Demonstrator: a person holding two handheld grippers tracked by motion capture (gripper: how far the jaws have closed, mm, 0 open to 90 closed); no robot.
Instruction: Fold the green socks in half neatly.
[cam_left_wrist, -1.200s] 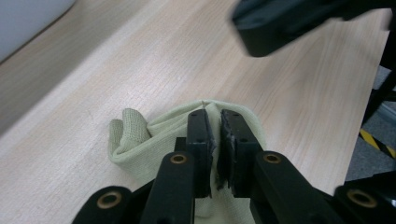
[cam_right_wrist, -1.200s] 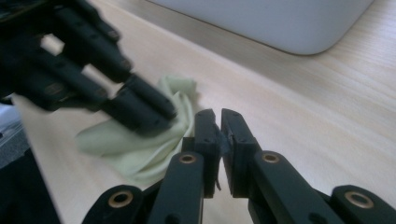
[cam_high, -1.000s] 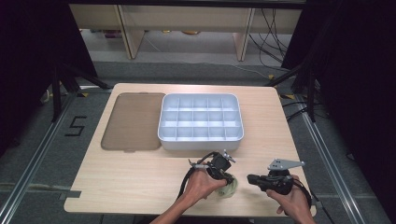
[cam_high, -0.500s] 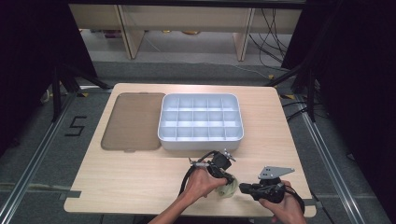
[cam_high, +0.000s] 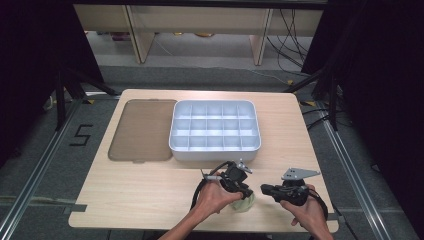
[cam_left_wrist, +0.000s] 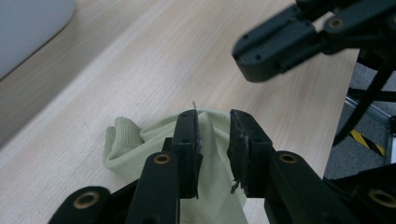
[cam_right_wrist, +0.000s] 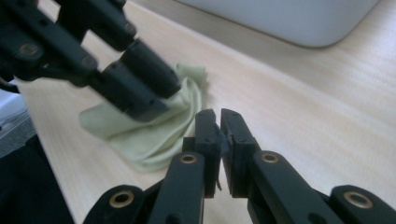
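A crumpled pale green cloth (cam_high: 243, 204) lies on the wooden table (cam_high: 145, 195) near its front edge. My left gripper (cam_high: 245, 193) is shut on a raised fold of it; in the left gripper view the cloth (cam_left_wrist: 130, 140) rises between the jaws of that gripper (cam_left_wrist: 212, 119). My right gripper (cam_high: 263, 189) hovers just right of the cloth, pointing left at it, shut with nothing held. In the right gripper view its closed jaws (cam_right_wrist: 217, 114) are a short way from the cloth (cam_right_wrist: 149, 135), with the left gripper (cam_right_wrist: 154, 98) pinching the fabric from above.
A white tray (cam_high: 215, 150) divided into several compartments stands at the middle back of the table. A flat brown translucent lid (cam_high: 142, 130) lies to its left. The table's front edge runs close under both hands.
The right gripper dipped toward the front edge, then came back up, ending slightly nearer the cloth. The left gripper has stayed on the cloth.
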